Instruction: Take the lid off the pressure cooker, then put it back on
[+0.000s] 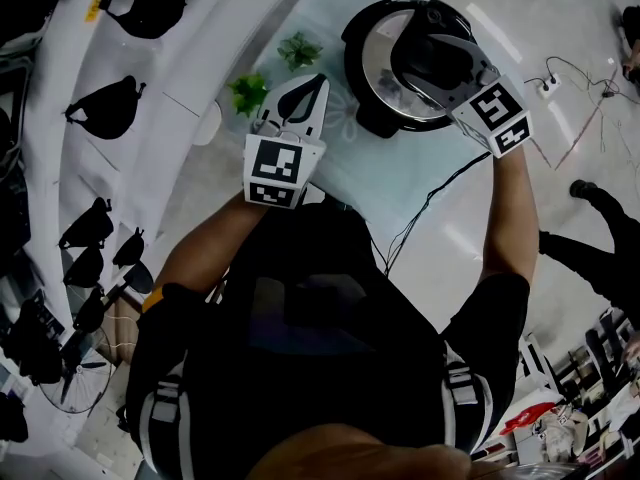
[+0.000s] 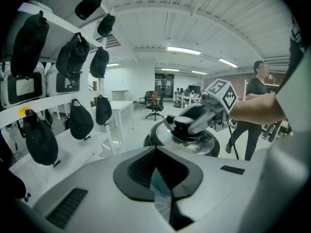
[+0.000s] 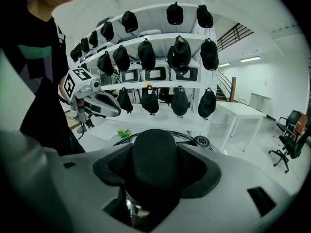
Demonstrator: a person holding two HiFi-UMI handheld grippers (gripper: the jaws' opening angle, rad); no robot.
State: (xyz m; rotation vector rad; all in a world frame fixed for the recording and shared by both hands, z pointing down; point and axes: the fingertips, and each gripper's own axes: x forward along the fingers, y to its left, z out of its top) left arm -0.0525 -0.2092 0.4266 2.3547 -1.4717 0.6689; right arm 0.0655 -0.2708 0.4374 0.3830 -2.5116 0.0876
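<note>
**Grip on the knob, pot unbraced**

The right gripper (image 1: 432, 53) has its jaws spread wide and closed on the black knob (image 3: 154, 161) at the centre of the lid (image 2: 167, 135), with a pad on either side of it. The lid sits on the pressure cooker (image 1: 372, 118), on the table's far side. The left gripper (image 1: 300, 103) is held near the cooker but clear of it, jaws together with nothing in them.

The main risk is probably the pot itself. Nothing steadies the body, so twisting the lid could turn or slide the whole cooker on the pale cloth (image 1: 400, 183). The knob is round and smooth, so the pads may slip round it rather than turn it. The black cable (image 1: 430, 198) trailing off the table edge could snag or drag if the pot shifts. A lid lifted crooked could also jam at the rim.

Two small green plants (image 1: 298, 50) stand beside the cooker. White shelves (image 3: 160, 35) hung with black caps (image 3: 180, 52) stand behind the table. Beyond is an open office with chairs (image 2: 155, 106), and a person (image 2: 257, 106) stands there.
</note>
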